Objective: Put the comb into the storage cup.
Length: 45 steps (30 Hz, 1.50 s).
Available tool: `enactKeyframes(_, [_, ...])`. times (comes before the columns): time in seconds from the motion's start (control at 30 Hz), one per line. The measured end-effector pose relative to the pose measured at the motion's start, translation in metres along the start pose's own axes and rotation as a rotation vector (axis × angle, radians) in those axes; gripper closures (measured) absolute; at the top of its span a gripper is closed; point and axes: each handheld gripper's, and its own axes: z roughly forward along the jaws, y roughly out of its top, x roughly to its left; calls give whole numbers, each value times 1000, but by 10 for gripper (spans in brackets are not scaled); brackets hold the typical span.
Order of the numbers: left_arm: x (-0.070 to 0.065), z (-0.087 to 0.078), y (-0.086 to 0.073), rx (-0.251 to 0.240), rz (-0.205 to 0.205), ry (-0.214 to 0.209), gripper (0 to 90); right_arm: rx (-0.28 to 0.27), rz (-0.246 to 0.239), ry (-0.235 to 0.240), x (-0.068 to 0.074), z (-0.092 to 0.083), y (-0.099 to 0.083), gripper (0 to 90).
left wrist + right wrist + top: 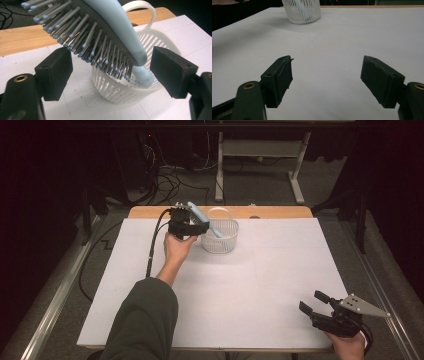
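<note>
A light blue hairbrush (204, 219) leans tilted in a white slatted basket (220, 242) at the back of the table, handle end down inside and bristle head sticking out to the upper left. My left gripper (199, 227) is open at the basket's left rim. In the left gripper view the brush (120, 30) passes between the wide-apart jaws above the basket (125, 92), its bristles close to the left pad (56, 72). My right gripper (311, 301) rests open and empty near the front right corner, and in its own view (327, 67) the basket (302, 11) stands far ahead.
A white sheet (250, 280) covers the table, with a wooden strip (280, 212) along the far edge. The left gripper's cable (150, 252) trails down the left side beside a dark green sleeve (145, 325). Table legs and cables lie on the floor beyond.
</note>
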Motion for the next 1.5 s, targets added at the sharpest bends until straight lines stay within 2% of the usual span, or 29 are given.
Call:
enactKeyframes(1.07, [1,-34,-5,-33,37,-7,180,-6,-9,-6,1,-1,1,255])
enactKeyframes(1.23, [1,-38,-5,-30,61,6,181,-6,-9,-8,1,0,1,255])
enactKeyframes(1.5, [1,-44,-6,-41,65,-4,181,-7,-9,-10,1,0,1,255])
